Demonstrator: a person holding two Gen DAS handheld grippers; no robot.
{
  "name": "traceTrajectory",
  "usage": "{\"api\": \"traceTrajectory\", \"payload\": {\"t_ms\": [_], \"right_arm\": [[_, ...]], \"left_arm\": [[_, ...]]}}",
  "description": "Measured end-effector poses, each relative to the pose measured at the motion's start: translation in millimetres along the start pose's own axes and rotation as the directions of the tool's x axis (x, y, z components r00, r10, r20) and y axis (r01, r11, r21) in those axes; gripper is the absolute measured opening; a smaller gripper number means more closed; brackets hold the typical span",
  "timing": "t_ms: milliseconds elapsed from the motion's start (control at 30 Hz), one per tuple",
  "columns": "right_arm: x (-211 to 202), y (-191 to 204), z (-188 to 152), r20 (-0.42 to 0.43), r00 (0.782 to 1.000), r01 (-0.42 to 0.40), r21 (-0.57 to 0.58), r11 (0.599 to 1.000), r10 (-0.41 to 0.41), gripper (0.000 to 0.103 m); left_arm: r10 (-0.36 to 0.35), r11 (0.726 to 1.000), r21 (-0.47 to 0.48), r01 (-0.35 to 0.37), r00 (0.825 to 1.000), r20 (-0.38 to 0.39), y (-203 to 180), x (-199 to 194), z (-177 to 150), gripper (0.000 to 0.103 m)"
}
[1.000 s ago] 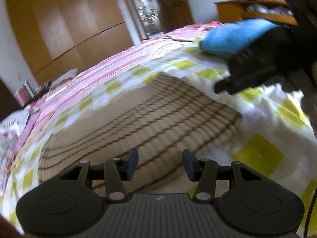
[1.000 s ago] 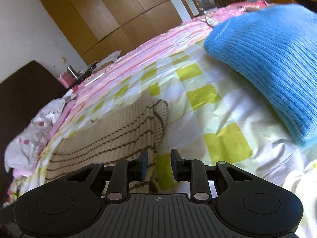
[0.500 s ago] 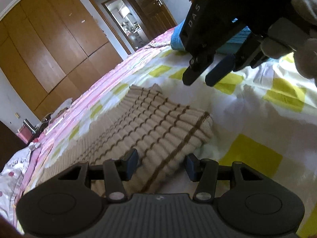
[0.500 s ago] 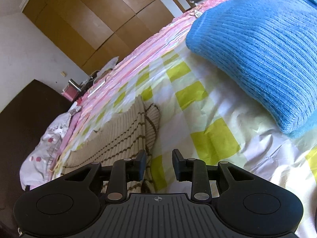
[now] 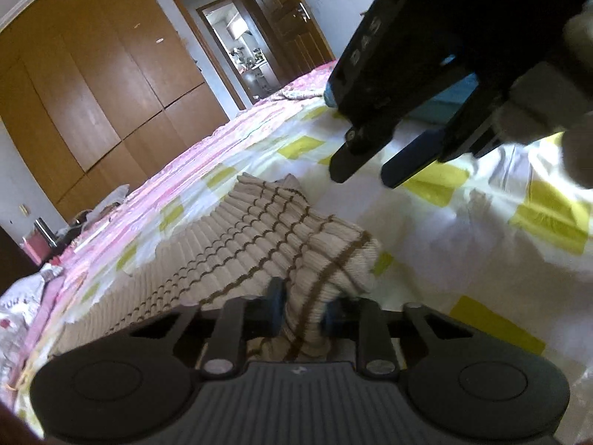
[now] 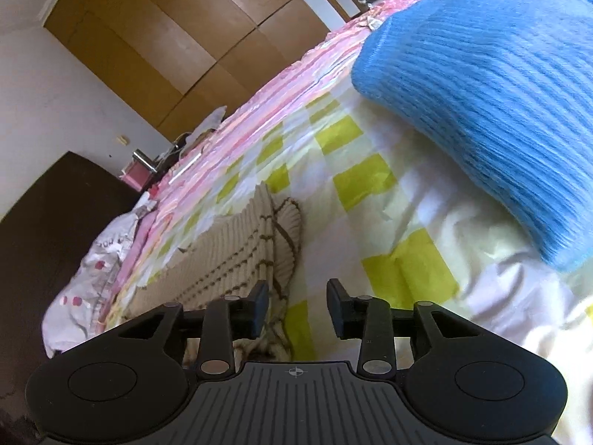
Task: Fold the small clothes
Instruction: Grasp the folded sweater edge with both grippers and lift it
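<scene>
Two grippers work over a bed (image 5: 463, 244) spread with a yellow-and-white checked sheet that turns to pink stripes farther back. At far left in the right wrist view, a dark headboard (image 6: 44, 230) stands beside a white spotted pillow (image 6: 92, 278), and a wooden wardrobe (image 5: 111, 85) fills the wall behind. The sweater (image 5: 237, 248), beige knit with thin brown stripes, lies flat on the sheet left of centre, its near corner lifted and bunched. The left gripper (image 5: 302, 306) pinches that bunched corner: both blue pads press into the cloth from either side, and the fabric rises in a fold between them. In the right wrist view the sweater (image 6: 237, 248) sits left of the fingers, its edge rolled over. The right gripper (image 6: 296, 306) has its fingers spread apart with nothing between them; its left finger is over the sweater's edge, though contact cannot be told, and its right finger is over bare sheet. From the left wrist view the right gripper (image 5: 365, 170) hangs above the sheet, apart from the sweater. A blue knit garment (image 6: 493, 85) lies on the bed at right.
</scene>
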State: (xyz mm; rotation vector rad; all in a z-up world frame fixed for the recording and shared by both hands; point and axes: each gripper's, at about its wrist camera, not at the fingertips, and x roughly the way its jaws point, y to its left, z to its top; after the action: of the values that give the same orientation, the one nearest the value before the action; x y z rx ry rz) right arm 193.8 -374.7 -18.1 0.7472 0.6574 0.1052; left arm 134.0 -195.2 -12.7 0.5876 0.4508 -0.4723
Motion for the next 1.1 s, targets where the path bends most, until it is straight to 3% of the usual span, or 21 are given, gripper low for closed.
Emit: {"api": "traceTrajectory", "payload": {"t_ms": [100,200,400,933,1000,1067,1100], "right_arm": [[17,3,6,-0.024,1.000,-0.019,0.016,1.000,0.020,0.036],[39,7,12,-0.044,0.999,-0.001,0.024,1.000,0.002,0.046],[79,2,23,-0.091,0.996,-0.007,0.117,0.993,0.018,0.047],[104,3,30,-0.112,0.990,-0.062,0.211,0.975,0.087,0.047],[104,1,29,-0.119,0.988,-0.070,0.234,0.970,0.100,0.042],[107,3,29,-0.119,0.992,-0.024,0.225,0.974,0.052,0.025],[108,3,29,-0.116,0.992,-0.021,0.229,0.973,0.049,0.022]], "left_arm": [[-0.026,0.999,-0.047,0.026,1.000,0.014,7,-5,0,0.022],[-0.051,0.994,-0.093,0.053,0.998,0.025,17,-9,0,0.021],[-0.097,0.979,-0.177,0.102,0.995,0.038,31,-12,-1,0.021],[-0.133,0.950,-0.271,0.154,0.987,0.093,49,-24,1,0.020],[-0.137,0.948,-0.275,0.159,0.986,0.097,49,-24,1,0.020],[-0.140,0.948,-0.275,0.162,0.985,0.098,51,-25,1,0.020],[-0.141,0.948,-0.274,0.163,0.985,0.100,52,-26,1,0.020]]}}
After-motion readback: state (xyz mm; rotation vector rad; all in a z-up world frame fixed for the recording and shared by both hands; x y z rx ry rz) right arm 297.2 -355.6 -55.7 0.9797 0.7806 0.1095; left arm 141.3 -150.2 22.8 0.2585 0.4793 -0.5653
